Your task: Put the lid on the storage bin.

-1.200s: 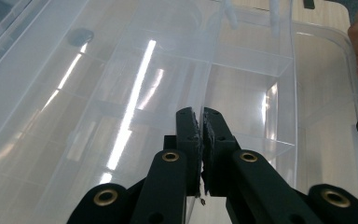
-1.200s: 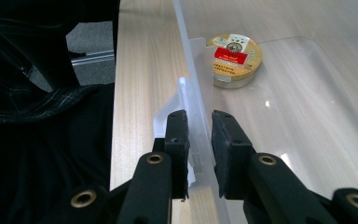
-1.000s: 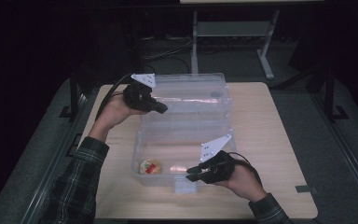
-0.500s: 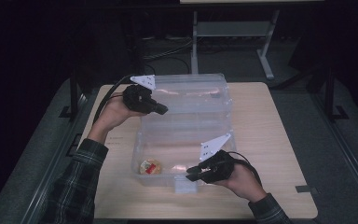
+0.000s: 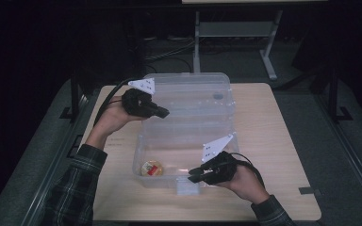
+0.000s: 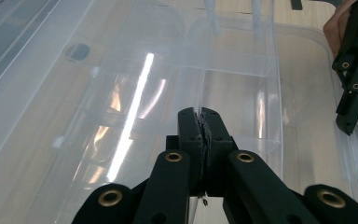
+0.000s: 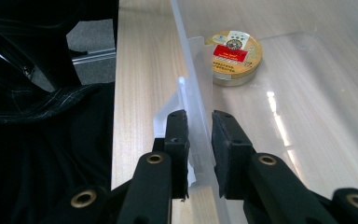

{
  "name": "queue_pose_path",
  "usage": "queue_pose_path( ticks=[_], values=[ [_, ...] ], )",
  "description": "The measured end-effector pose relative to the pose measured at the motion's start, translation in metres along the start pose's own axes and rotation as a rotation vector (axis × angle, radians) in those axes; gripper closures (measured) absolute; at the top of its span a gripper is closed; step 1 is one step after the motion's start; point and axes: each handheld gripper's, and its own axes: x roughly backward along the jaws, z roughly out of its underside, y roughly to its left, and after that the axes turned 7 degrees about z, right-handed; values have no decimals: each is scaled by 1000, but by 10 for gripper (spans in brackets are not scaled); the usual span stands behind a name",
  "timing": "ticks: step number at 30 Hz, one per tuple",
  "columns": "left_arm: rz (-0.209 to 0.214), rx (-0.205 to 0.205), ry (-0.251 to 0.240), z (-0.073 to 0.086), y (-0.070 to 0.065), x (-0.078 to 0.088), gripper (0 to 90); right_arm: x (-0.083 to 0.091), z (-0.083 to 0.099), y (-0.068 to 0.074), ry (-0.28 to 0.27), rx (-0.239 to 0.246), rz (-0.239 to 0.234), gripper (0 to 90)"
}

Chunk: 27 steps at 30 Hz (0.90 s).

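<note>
A: Wooden tabletop, dim room. Item: clear plastic bin, mid-table, its lid hinged back toward the far edge; round tin inside at the near-left corner.

B: Grippers?

A: Left gripper: jaws pinched shut on the lid's edge. Right gripper: jaws narrowly parted, straddling the bin's near wall and latch.

B: Step?

A: Probably closing: swing the lid over, bin steadied.
</note>
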Motion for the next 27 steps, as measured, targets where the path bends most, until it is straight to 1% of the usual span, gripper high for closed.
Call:
queue_pose_path(
  ticks=[2, 4, 5, 7, 10, 17, 18, 20, 25, 27],
  values=[
    [1, 4, -2, 0, -2, 0, 890, 0, 0, 0, -1, 5, 1, 768],
    [2, -3, 1, 0, -3, 1, 890, 0, 0, 0, -1, 3, 0, 768],
    [2, 2, -2, 0, -4, 1, 890, 0, 0, 0, 0, 1, 1, 767],
    [-1, -4, -2, 1, -6, 2, 890, 0, 0, 0, 0, 0, 1, 767],
    [-4, -1, -16, 2, -8, 2, 890, 0, 0, 0, 0, -2, 1, 767],
    [-6, -8, -13, 4, -14, 4, 891, 0, 0, -1, 4, -8, -2, 767],
    [-4, -2, -15, 4, -15, 4, 891, 0, 0, -1, 5, -8, -1, 767],
    [-8, -11, -14, 4, -16, 5, 891, 0, 0, 0, 5, -14, -3, 767],
    [-4, -13, -16, 5, -20, 6, 893, 0, 0, -1, 4, -11, -2, 767],
    [-4, -22, -14, 5, -21, 6, 893, 0, 0, -1, 4, -12, -2, 766]
  ],
)
